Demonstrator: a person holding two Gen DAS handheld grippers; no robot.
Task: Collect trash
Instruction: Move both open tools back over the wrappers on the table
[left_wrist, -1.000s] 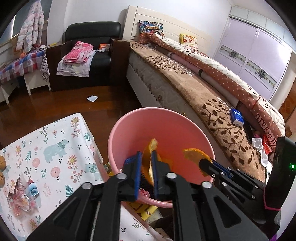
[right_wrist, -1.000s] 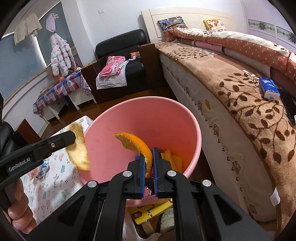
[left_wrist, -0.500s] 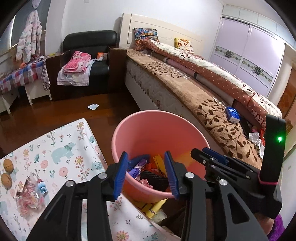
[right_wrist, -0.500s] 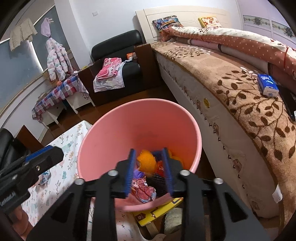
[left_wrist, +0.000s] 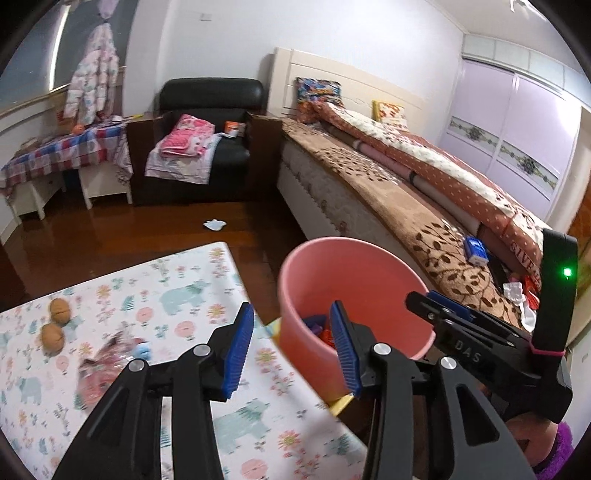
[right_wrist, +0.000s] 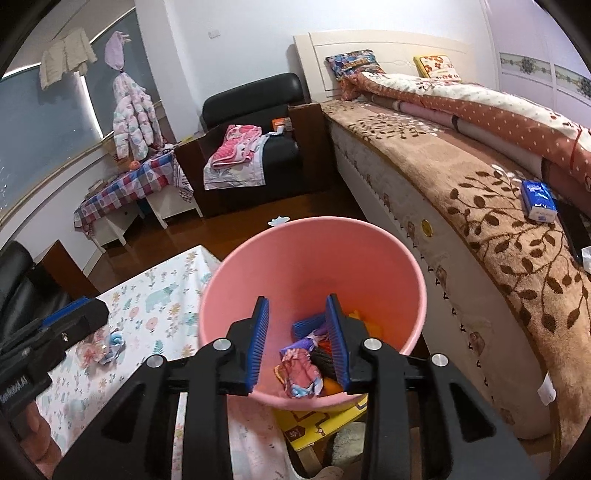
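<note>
Both grippers spread w/ nothing between the pads: left gripper (left_wrist: 291, 354) sits over the table (left_wrist: 192, 295) edge, right gripper (right_wrist: 299, 343) above the pink bin (right_wrist: 413, 266). Risk: bin stands just beside the table, so a low swing could prob. clip its rim and tip it. Inside: orange peel (right_wrist: 369, 326), crumpled wrappers (right_wrist: 301, 371) – while a wrapper (left_wrist: 107, 354) and two walnuts (left_wrist: 55, 321) lie on the table, uncollected.

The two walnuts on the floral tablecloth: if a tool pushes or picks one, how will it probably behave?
The walnuts look round and hard, so a push would likely send one rolling across the flat tablecloth. Their bumpy curved shell may slip between straight pads. They look small, probably light and stiff.
</note>
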